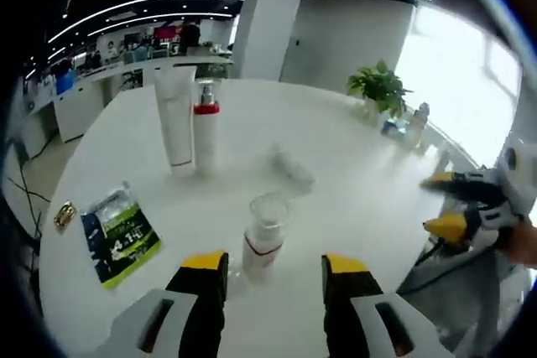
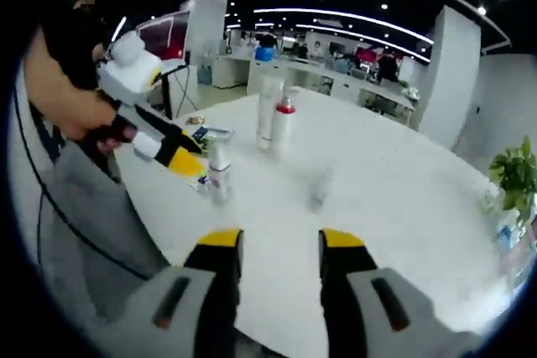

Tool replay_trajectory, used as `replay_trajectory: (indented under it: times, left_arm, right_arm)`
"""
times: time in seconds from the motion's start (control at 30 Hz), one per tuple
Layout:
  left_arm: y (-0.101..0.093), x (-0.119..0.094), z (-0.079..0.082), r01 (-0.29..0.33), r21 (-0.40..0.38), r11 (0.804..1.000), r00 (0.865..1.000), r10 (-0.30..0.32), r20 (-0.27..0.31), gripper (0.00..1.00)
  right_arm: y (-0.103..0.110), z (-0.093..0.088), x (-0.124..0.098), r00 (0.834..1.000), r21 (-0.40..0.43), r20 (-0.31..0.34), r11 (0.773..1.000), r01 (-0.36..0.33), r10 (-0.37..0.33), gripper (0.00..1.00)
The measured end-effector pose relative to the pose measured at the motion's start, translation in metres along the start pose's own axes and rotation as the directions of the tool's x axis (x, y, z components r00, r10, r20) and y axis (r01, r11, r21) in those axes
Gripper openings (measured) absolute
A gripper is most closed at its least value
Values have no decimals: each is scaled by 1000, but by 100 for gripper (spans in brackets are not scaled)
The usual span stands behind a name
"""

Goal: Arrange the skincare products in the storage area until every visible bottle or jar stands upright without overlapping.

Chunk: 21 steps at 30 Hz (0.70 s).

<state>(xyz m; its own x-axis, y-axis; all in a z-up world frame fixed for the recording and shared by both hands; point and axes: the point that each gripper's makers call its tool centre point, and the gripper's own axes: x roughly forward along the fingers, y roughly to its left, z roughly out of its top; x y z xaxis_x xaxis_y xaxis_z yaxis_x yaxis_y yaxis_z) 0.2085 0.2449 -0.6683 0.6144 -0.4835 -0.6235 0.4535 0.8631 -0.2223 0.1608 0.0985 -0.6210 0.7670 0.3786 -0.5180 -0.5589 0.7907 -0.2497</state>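
Observation:
A white tube point(image 1: 174, 119) point(image 2: 267, 119) and a white pump bottle with a red collar point(image 1: 205, 136) point(image 2: 284, 127) stand upright side by side at the far part of the round white table point(image 1: 352, 199). A small clear bottle point(image 1: 289, 165) point(image 2: 319, 190) lies on its side mid-table. A white bottle with a clear cap and red band point(image 1: 264, 236) point(image 2: 220, 169) stands upright just ahead of my left gripper point(image 1: 273, 266) point(image 2: 186, 157), which is open and not touching it. My right gripper point(image 2: 281, 245) point(image 1: 438, 203) is open and empty over the table's near edge.
A green and black sachet point(image 1: 120, 235) point(image 2: 205, 133) and a small gold packet point(image 1: 65, 215) lie flat near the table's edge. A potted plant point(image 1: 379, 85) point(image 2: 513, 175) stands at the far side. A person's hand point(image 2: 80, 111) holds the left gripper.

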Motion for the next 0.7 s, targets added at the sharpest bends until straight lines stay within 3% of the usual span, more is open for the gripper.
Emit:
replay_trajectory:
  times: [0.17,0.27,0.33,0.47,0.57,0.7]
  left_arm:
    - [-2,12,-4,-41,-49,998,999,40,-13,47]
    - [-6,18,-7,-49,-108,993,999,46,-26,46]
    - [-2,22,-7,-76,-143,987,997,73,-28,45]
    - [4,29,-6,-113,-123,986,993,110,-29,44]
    - [6,31,-4,-122,-114,986,992,118,-37,44]
    - [9,35,-3,-136,-91,987,990,132,-48,42]
  right_arm:
    - [9,4,4,999,-80,35,997,1,2,35]
    - [11,8,6,998,-71,59,997,-23,27,35]
    - [9,2,9,999,-19,38,999,-38,38,35]
    - [-7,-21,17,998,143,-62,990,-7,16,36]
    - [-7,-25,22,997,230,-64,973,-25,40,35]
    - [-2,-23,22,998,204,-49,978,-35,46,34]
